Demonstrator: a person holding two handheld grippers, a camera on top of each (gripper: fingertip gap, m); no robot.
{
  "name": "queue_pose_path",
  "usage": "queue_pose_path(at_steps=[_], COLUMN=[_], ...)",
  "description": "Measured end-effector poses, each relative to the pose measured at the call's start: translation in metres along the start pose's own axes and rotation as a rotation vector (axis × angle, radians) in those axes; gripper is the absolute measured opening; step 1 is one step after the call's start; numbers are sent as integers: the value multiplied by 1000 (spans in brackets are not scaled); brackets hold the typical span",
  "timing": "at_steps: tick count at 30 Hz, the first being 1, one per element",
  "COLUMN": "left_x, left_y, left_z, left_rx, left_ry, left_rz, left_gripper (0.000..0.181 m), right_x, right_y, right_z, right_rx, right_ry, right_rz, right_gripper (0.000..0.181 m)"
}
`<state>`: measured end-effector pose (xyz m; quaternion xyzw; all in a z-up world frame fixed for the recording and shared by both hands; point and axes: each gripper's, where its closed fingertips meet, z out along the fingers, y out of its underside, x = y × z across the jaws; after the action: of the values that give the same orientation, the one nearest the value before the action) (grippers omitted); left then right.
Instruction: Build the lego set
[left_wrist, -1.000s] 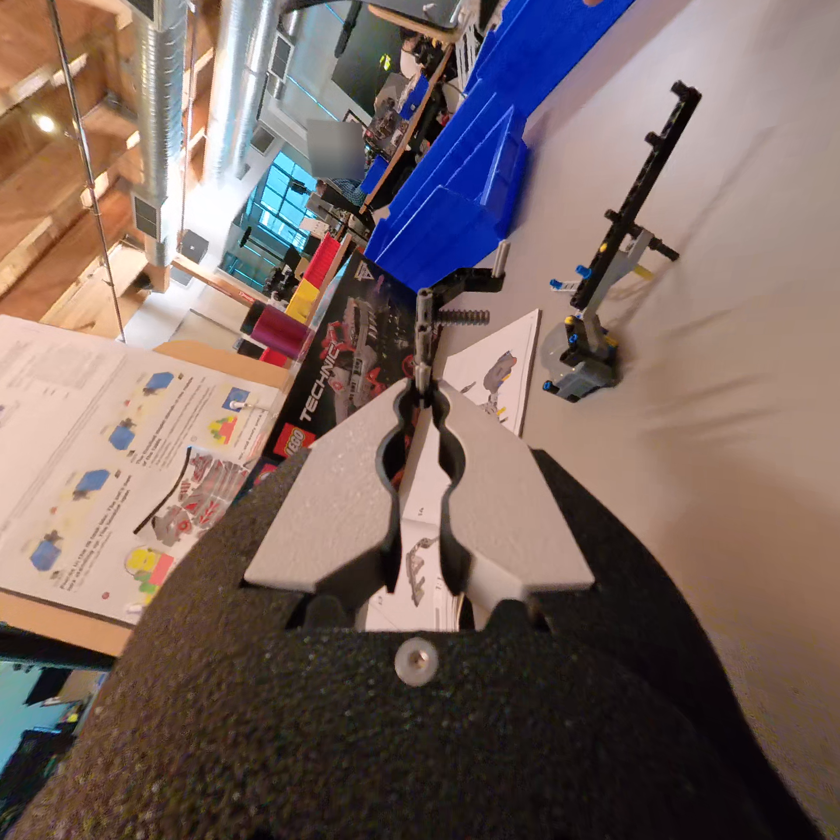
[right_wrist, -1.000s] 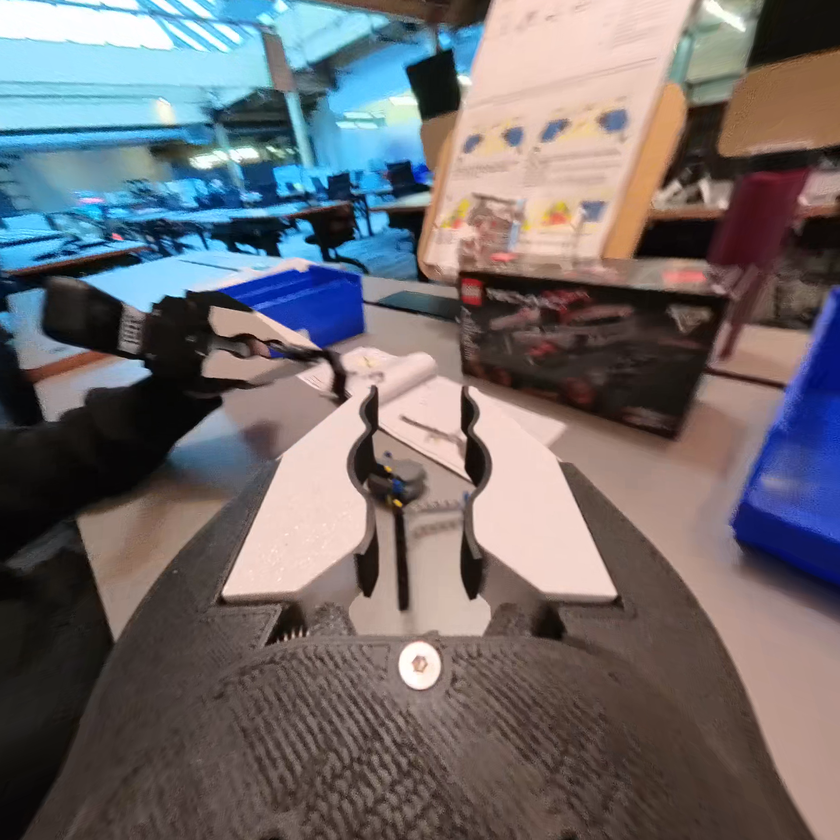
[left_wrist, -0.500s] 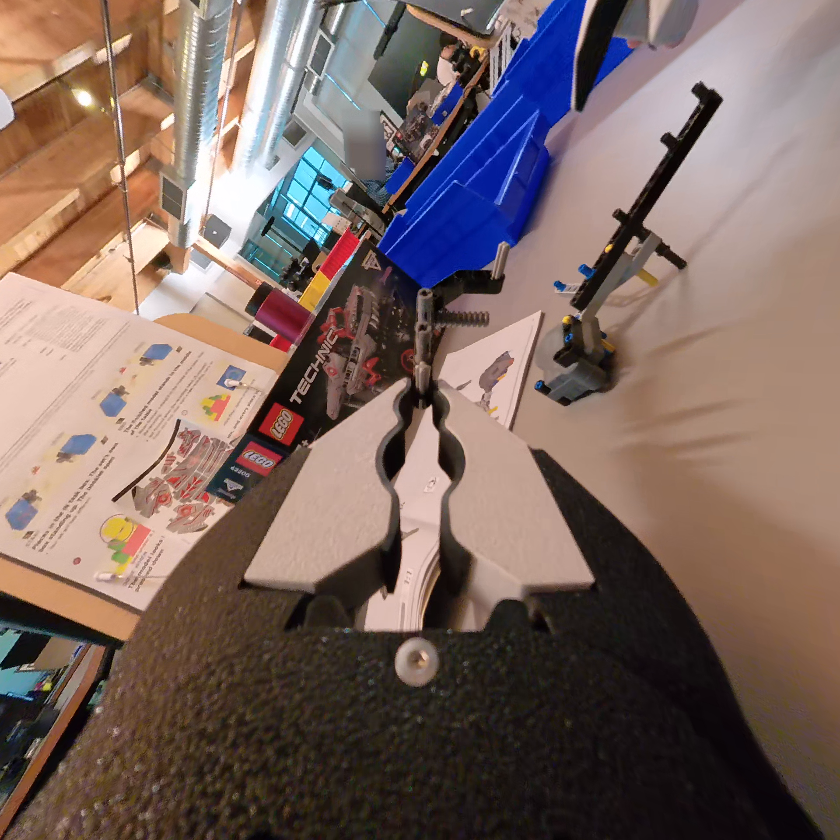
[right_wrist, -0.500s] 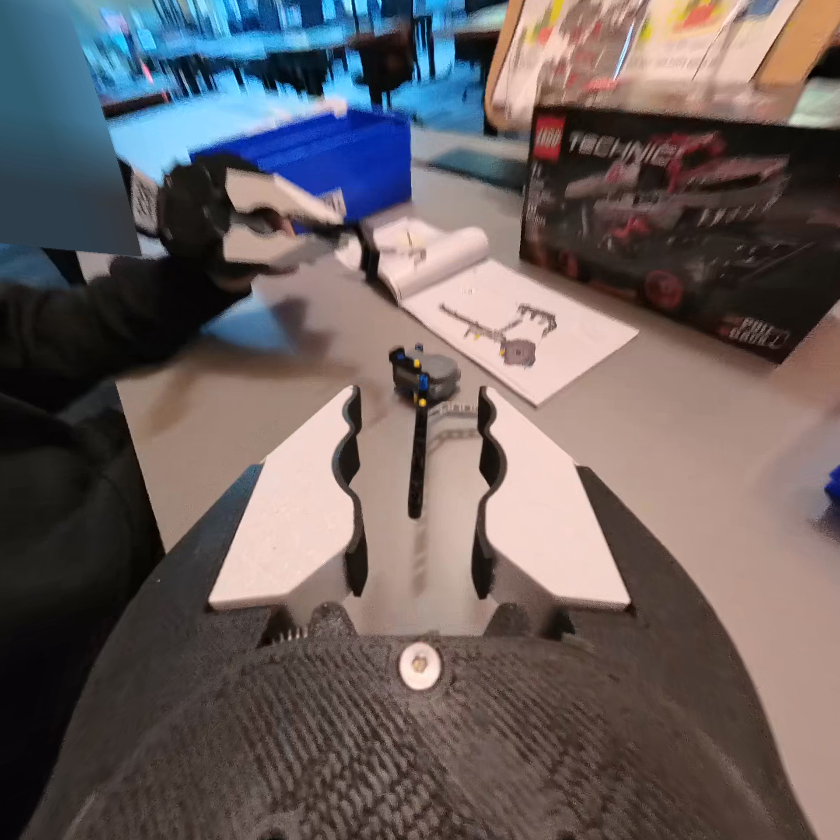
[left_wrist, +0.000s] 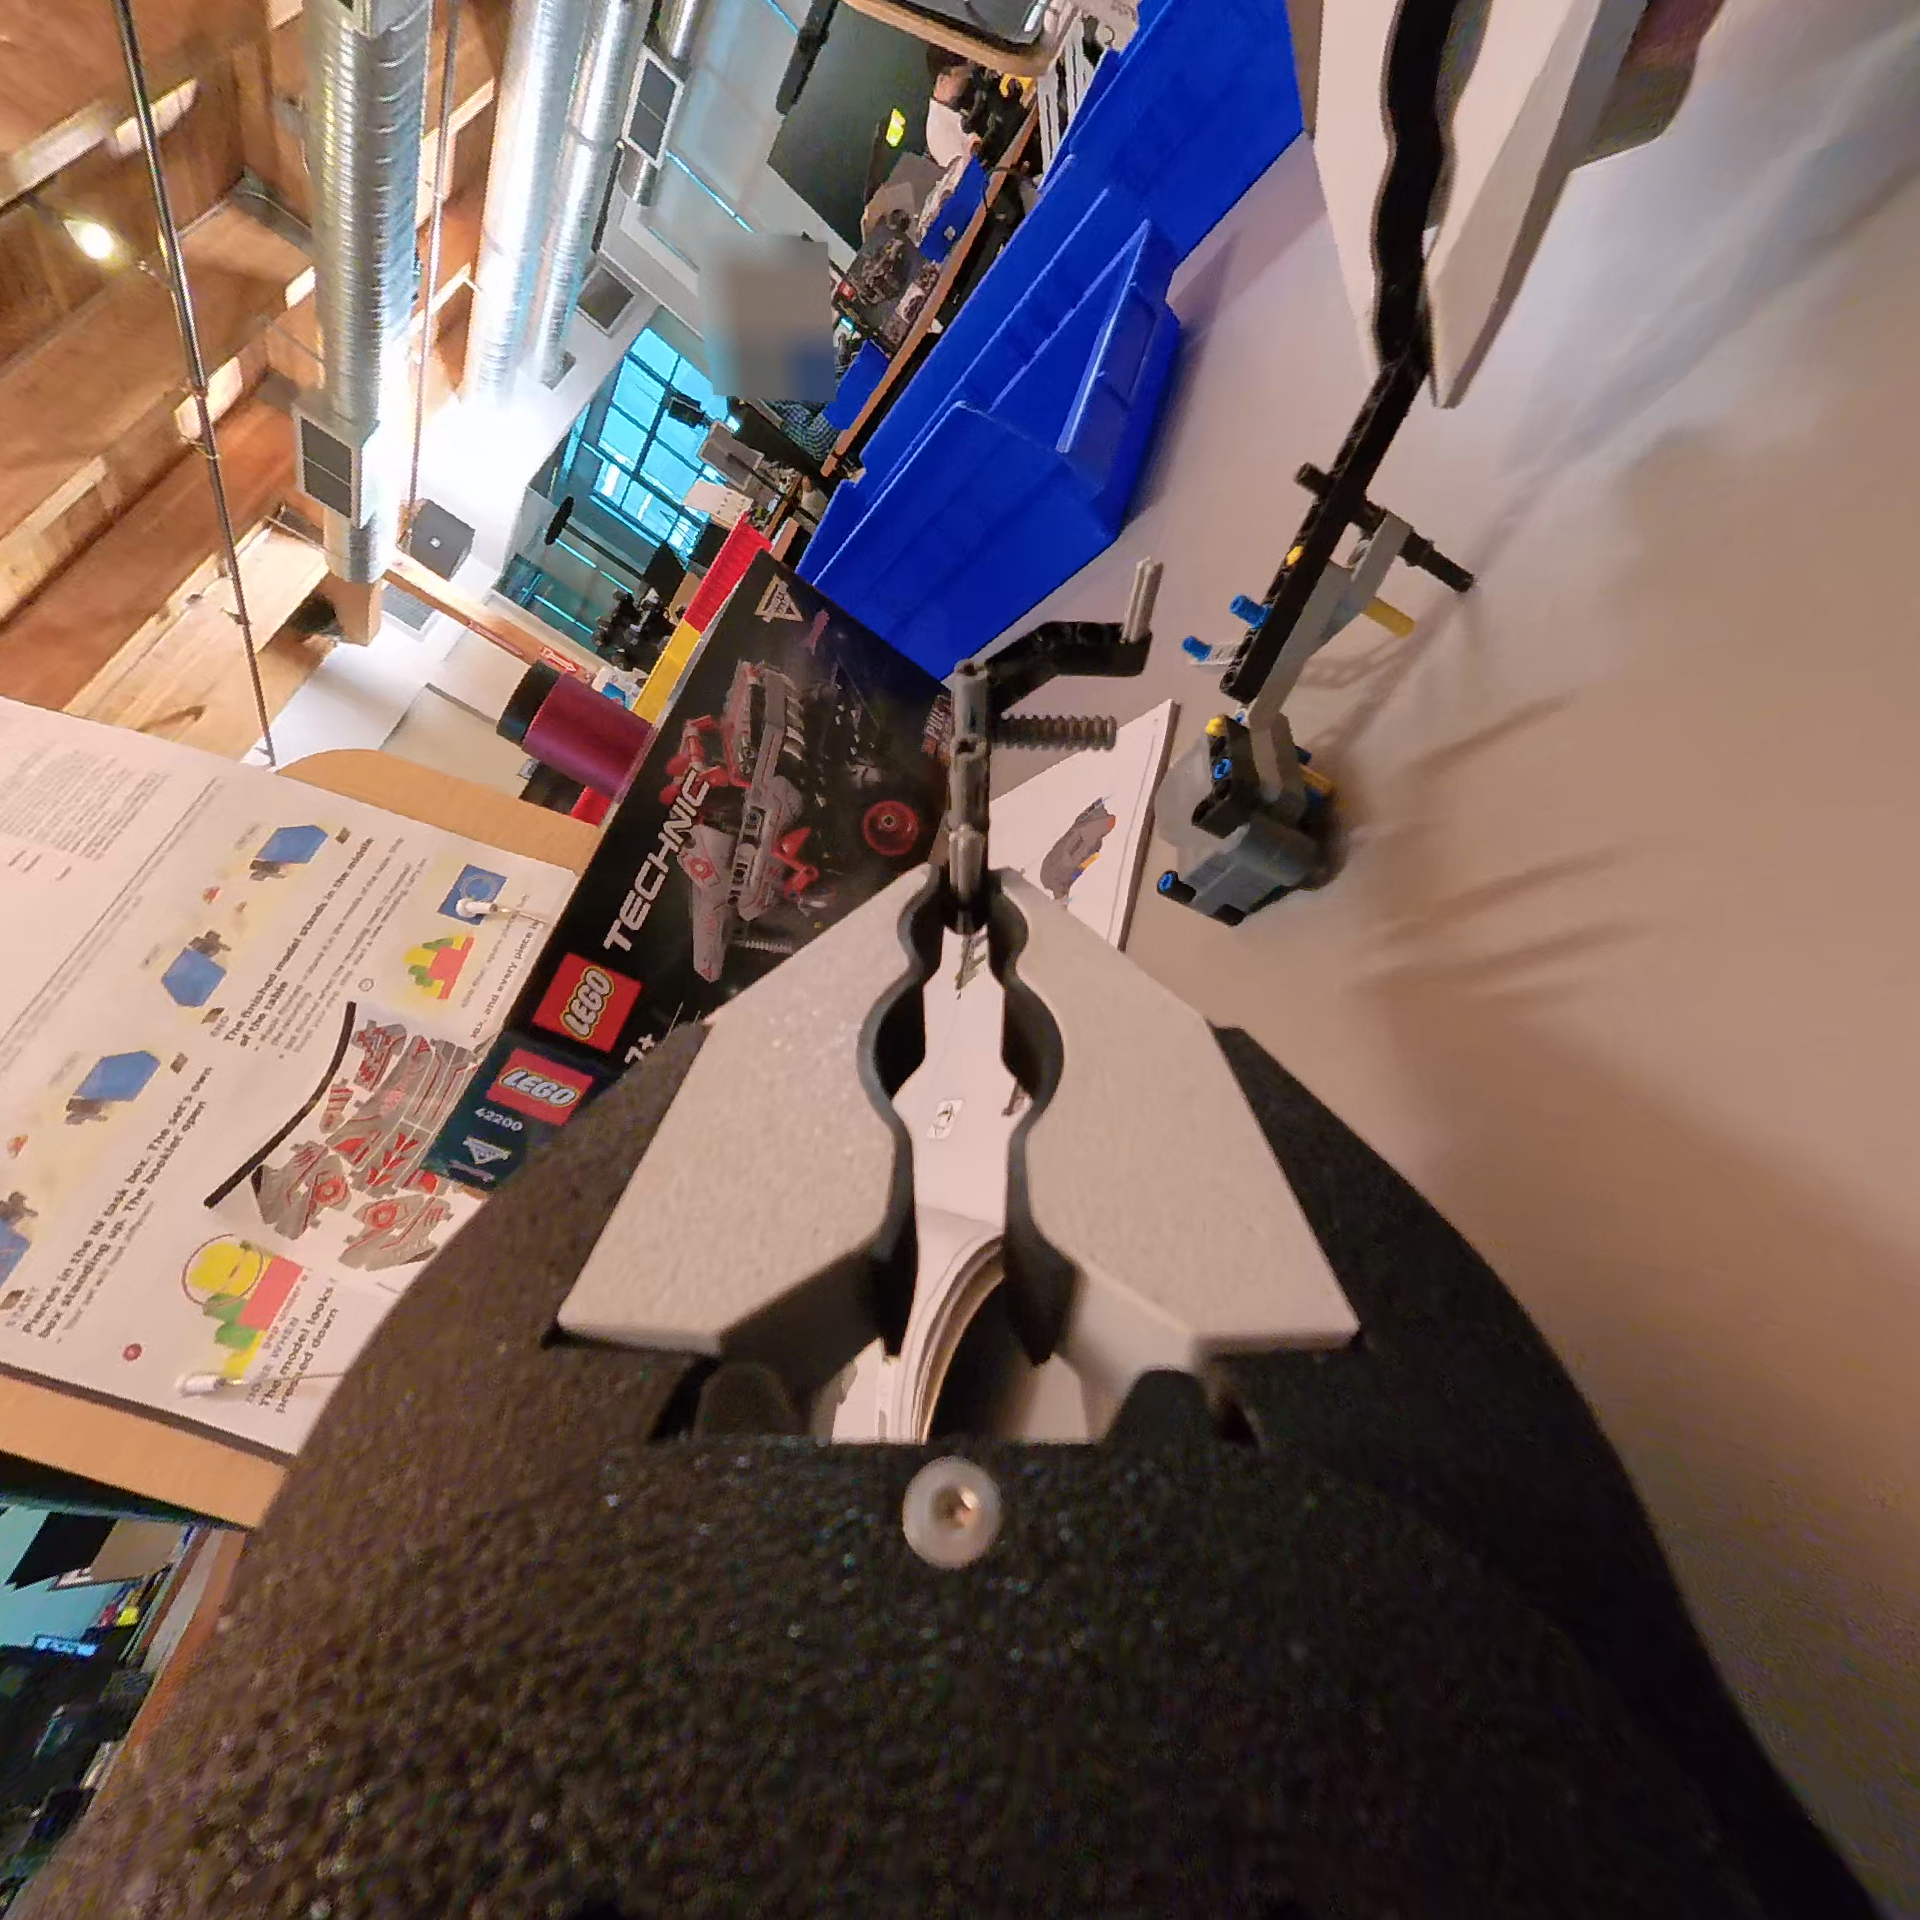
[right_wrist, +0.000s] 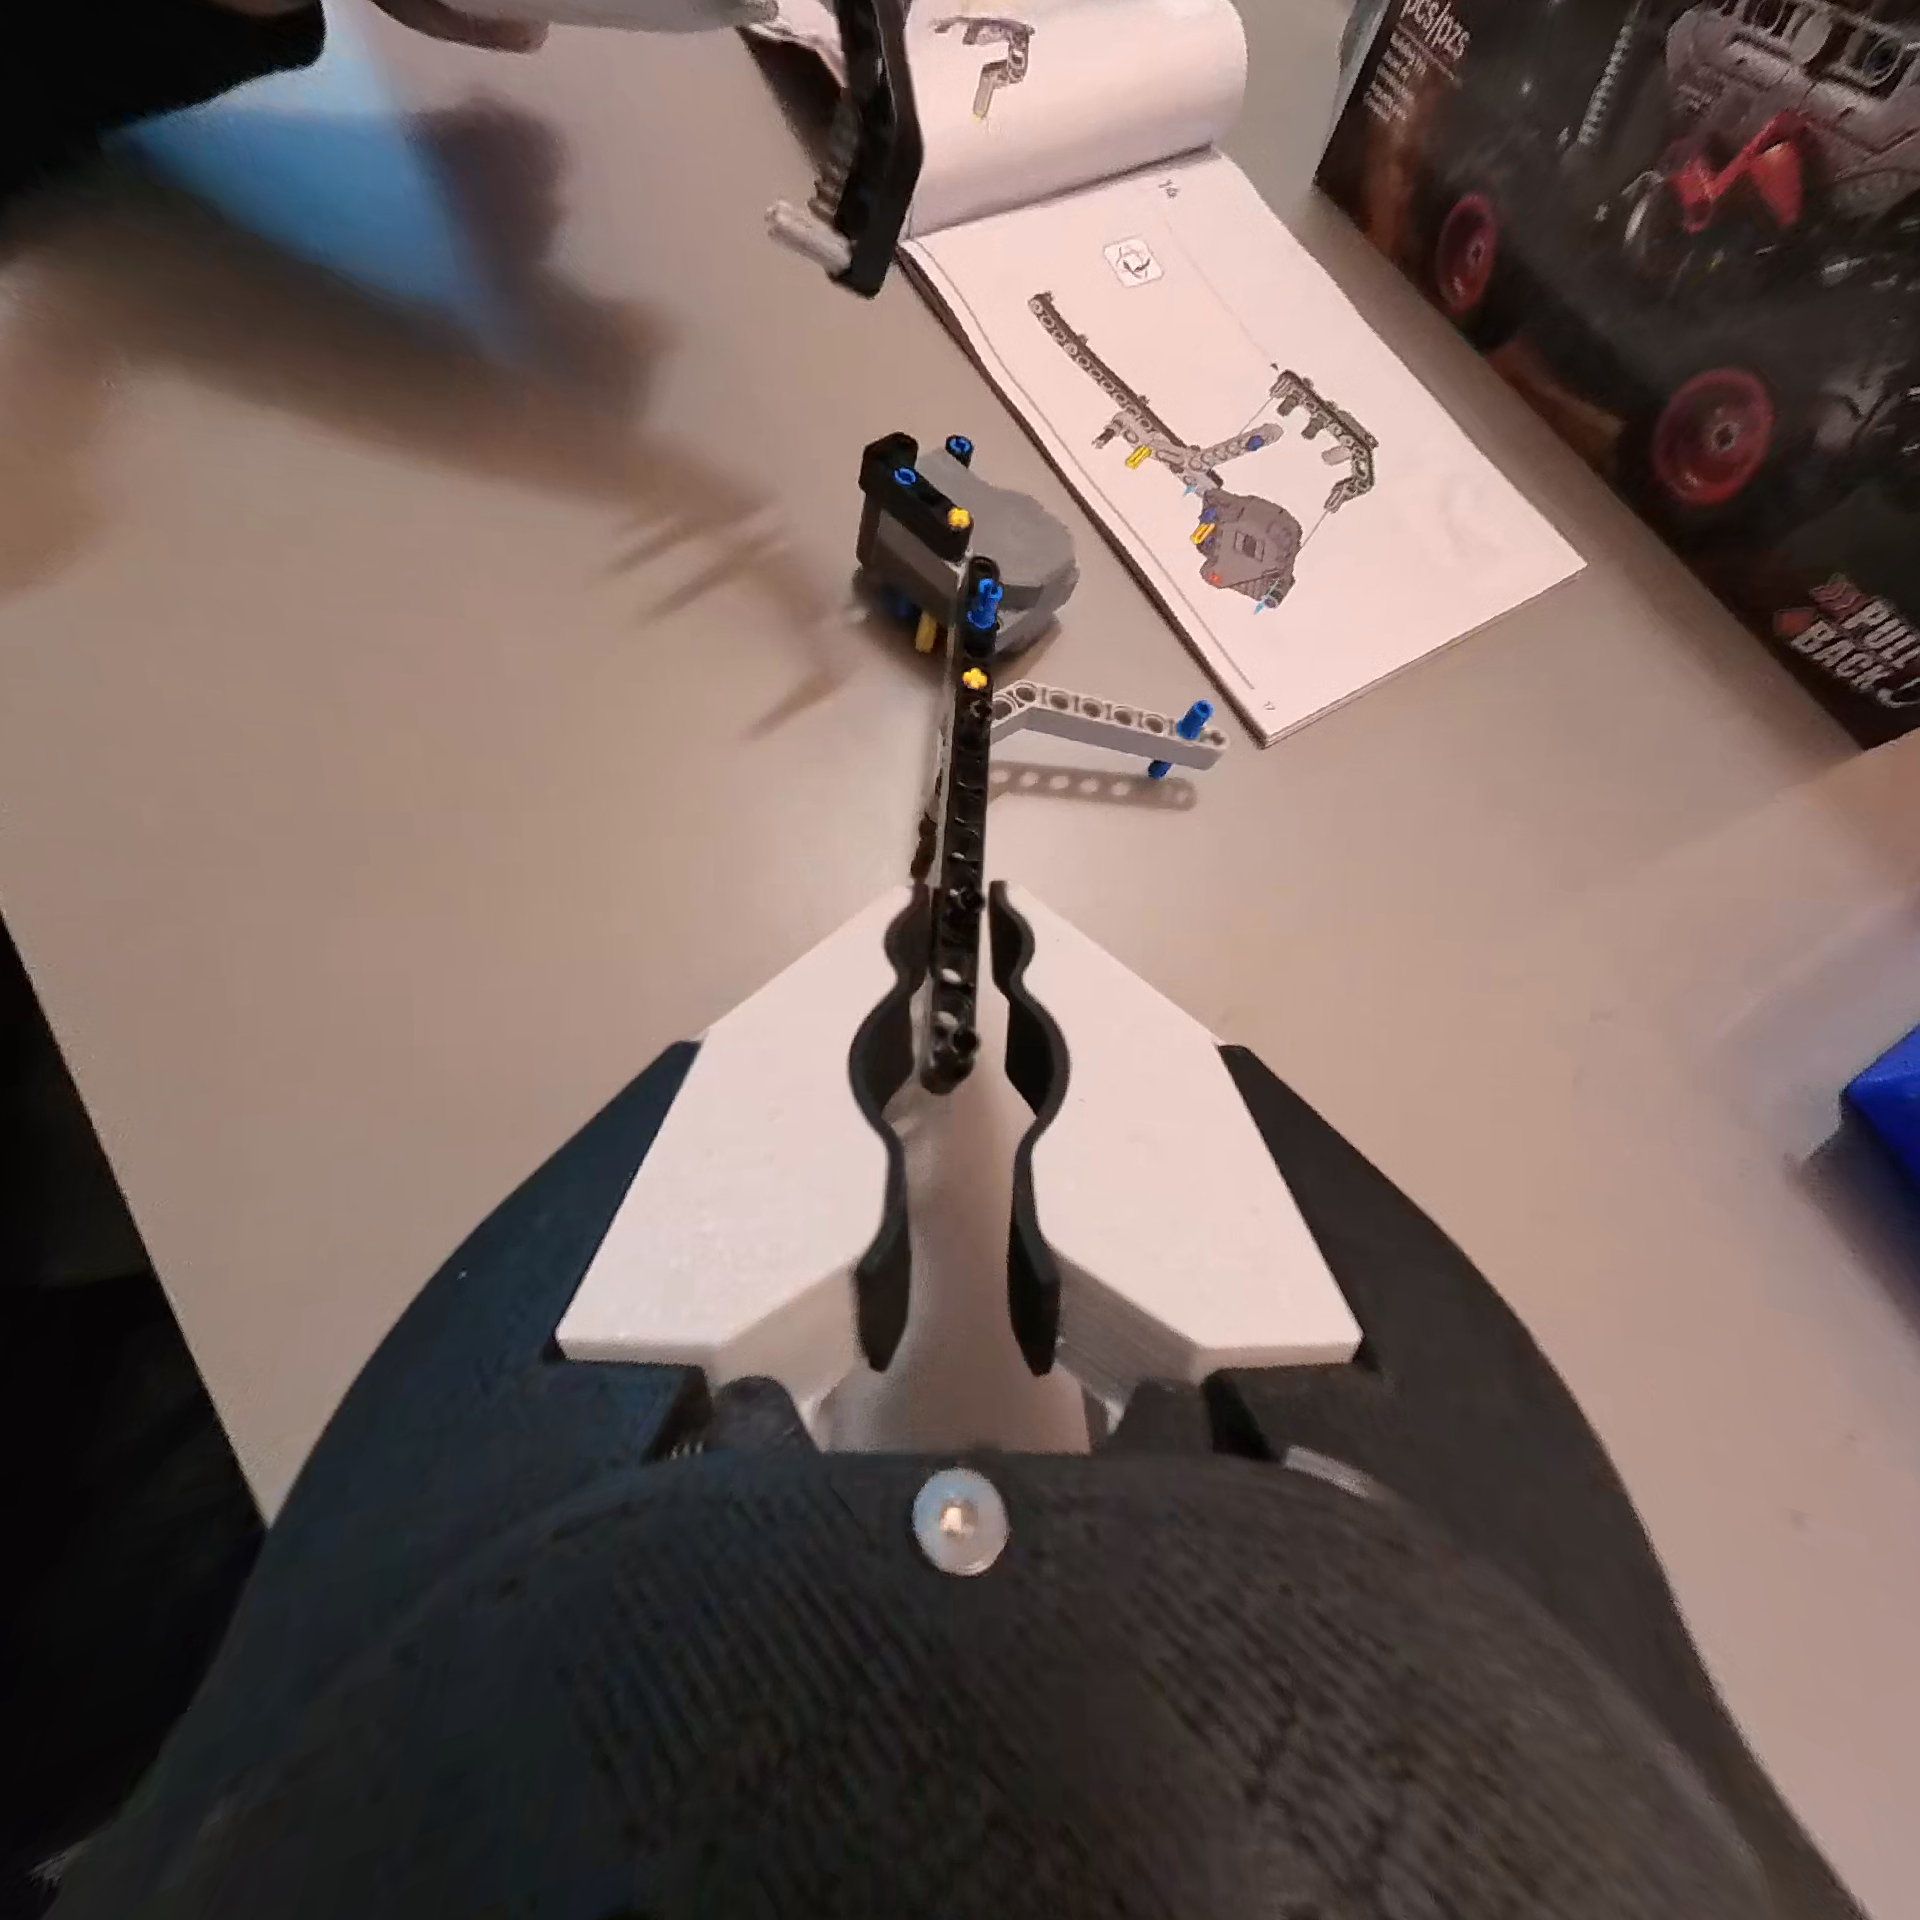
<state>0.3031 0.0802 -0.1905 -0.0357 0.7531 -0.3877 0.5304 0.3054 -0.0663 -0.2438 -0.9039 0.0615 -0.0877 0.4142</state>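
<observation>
Step in hand: joining two part-built sections; each gripper seems to carry one, and they are still apart.
Left gripper (left_wrist: 961, 920): jaws nearly closed, tips pinching the thin grey rod of a small piece (left_wrist: 1023, 691) that sticks out ahead of them, a black bent arm with a ribbed spring.
Right gripper (right_wrist: 956, 904): jaws narrowed around the near end of the long black beam (right_wrist: 961, 821); contact looks likely but I cannot tell if it is firm.
Model (right_wrist: 956, 540): the beam runs forward from the right tips to a grey rounded base block resting on the table (right_wrist: 416, 831), with a pale grey holed arm off its right side.
Next move: probably bring the small piece to the beam, line pin with hole, press straight.
Materials: hard glossy plastic, blue and yellow pins; smooth matte table.
Booklet (right_wrist: 1299, 468): open, beyond and right of the model.
</observation>
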Motion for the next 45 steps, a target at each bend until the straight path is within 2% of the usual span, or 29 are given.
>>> queue_pose_path(at_steps=[3, 10, 12, 15, 18, 20, 23, 28, 31, 39, 45], left_x=[0, 3, 4, 5, 5, 6, 7, 8, 8, 11, 12], left_y=[-1, 1, 2, 3, 3, 3, 3, 6, 8, 5, 7], left_z=[0, 0, 1, 1, 1, 1, 2, 3, 3, 5, 5], left_rx=[4, 0, -1, -1, 1, 4, 5, -4, -6, 6, 2], left_ry=[-1, 7, 13, 17, 17, 16, 22, 23, 21, 29, 34], left_rz=[4, -3, -10, -17, -21, -26, -30, -38, -48, -47, -45], left_gripper=[4, 5, 4, 5, 4, 5, 5, 5, 5, 5, 5], right_x=[6, 20, 21, 19, 31, 60, 97, 107, 108, 111, 108], right_y=[0, 1, 0, -3, -11, -20, -20, -30, -35, -34, -36], right_z=[-1, 1, -1, -10, -31, -52, -74, -73, -82, -96, -89], right_rx=[17, 48, 64, 117, 280, 459, 619, 702, 761, 856, 822], right_ry=[30, 85, 89, 66, 87, 192, 405, 568, 668, 648, 636], right_rz=[-10, 5, -1, -14, 38, 151, 238, 187, 135, 183, 155], right_gripper=[7, 11, 16, 34, 39, 39, 42, 39, 32, 31, 31])
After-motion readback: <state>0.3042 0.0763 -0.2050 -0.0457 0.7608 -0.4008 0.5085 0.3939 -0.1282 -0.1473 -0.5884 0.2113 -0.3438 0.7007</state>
